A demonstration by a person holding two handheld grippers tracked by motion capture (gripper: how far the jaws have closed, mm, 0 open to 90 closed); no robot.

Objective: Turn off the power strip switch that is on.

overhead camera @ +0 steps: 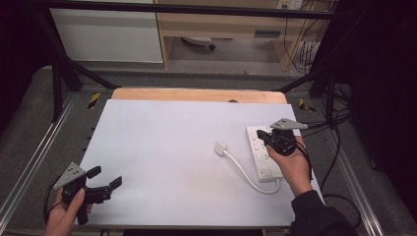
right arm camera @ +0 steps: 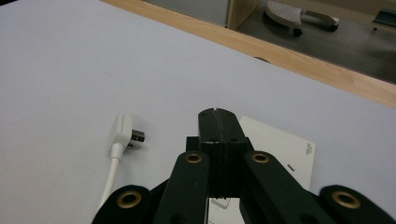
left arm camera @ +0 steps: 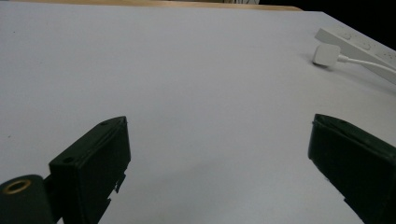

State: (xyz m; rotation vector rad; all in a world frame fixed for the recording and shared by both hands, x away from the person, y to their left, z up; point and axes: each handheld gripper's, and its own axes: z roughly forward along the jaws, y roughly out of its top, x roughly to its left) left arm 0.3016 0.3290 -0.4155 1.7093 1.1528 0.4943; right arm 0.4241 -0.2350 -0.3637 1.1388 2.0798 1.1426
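White sheeting covers the desk [overhead camera: 162, 147], with a strip of bare wood showing along its far edge. A white power strip [overhead camera: 261, 156] lies near the right edge, its length running from the far side toward the near side. Its white cable [overhead camera: 243, 172] leaves the near end, curls leftward over the sheet and ends in a white plug [overhead camera: 220, 148] lying on its side just left of the strip, apart from it; in the right gripper view the plug [right arm camera: 122, 132] has its metal pins pointing toward the strip [right arm camera: 280, 144].

Over the strip's far half hangs the right gripper [overhead camera: 263, 137], held in the person's right hand [overhead camera: 290, 164]. In its own view the right gripper [right arm camera: 218, 116] has its jaws pressed flat together with nothing between them, their tips above the strip's top face; whether they touch it cannot be told.

At the near left corner, the left hand [overhead camera: 64, 214] holds the left gripper [overhead camera: 104, 178] just above the sheet. Its jaws stand wide apart and empty, aimed across the desk toward the plug [left arm camera: 326, 54] and strip [left arm camera: 359, 46] far off.
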